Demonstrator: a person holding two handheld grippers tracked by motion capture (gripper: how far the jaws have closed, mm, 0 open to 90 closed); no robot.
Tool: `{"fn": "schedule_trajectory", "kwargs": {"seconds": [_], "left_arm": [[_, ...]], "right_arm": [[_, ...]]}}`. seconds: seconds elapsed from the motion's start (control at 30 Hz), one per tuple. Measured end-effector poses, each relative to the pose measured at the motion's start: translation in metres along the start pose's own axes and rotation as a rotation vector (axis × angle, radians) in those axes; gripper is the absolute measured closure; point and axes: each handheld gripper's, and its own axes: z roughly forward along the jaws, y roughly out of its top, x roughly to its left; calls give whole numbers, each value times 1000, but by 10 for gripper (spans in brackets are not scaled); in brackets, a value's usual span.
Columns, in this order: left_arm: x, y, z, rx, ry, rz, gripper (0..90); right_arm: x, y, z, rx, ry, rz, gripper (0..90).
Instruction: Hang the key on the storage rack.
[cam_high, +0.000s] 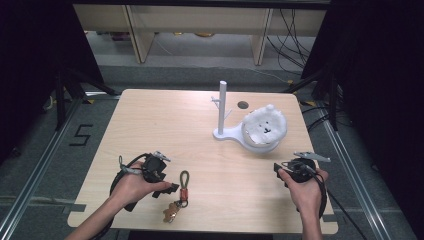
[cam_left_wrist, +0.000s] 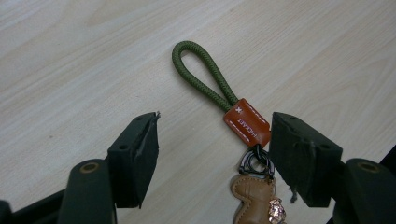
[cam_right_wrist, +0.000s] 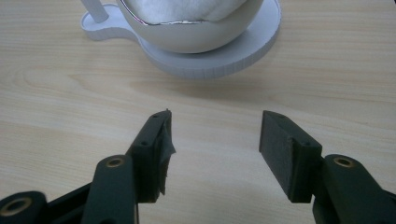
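High view: keychain (cam_high: 178, 196) lies at the table's (cam_high: 165, 125) near edge, just beside the left gripper (cam_high: 159, 176); right gripper (cam_high: 290, 167) well apart.

Left gripper view: jaws wide, nothing gripped; the keychain's long axis runs away from the gripper, its leather tag (cam_left_wrist: 246, 122) nearly touching one jaw.

Right gripper view: jaws wide, empty, facing the white stand (cam_right_wrist: 210, 51).

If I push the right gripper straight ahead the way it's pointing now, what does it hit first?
Probably the round white base under the white bowl holding the fluffy white toy. The right gripper has open jaws, with bare wooden table ahead; depth is uncertain.

Even overhead light brightens the table (cam_high: 150, 130), surroundings stay dark, shadows soft, high view slightly blurry.
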Motion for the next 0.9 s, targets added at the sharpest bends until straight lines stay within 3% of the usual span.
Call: {"fn": "schedule_trajectory", "kwargs": {"seconds": [0.13, 0.3, 0.33, 0.4, 0.47, 0.7, 0.83, 0.87, 0.9], "left_arm": [[-4, 1, 3, 8, 0, 0, 327], [-8, 3, 8, 29, -3, 3, 324], [-9, 3, 9, 40, 5, 5, 323], [-11, 5, 10, 47, 3, -3, 322], [-12, 7, 11, 53, 6, -4, 323], [-16, 9, 18, 70, -10, -16, 323], [-17, 10, 17, 82, -7, -21, 323], [-16, 10, 17, 80, -5, -23, 322], [-16, 10, 17, 80, -6, -36, 323]], "right_arm": [[-1, -2, 2, -7, 14, 4, 449], [0, -1, 2, 22, 15, 6, 443], [3, -1, 1, 37, 17, 42, 443], [-2, 0, 2, 18, 18, -24, 442], [0, 0, 1, 29, 27, 5, 442], [-2, -1, 0, 31, 31, -14, 442], [2, -2, 0, 51, 28, 15, 442], [5, -2, 0, 54, 35, 42, 442], [3, -3, 2, 42, 36, 19, 442]]}}
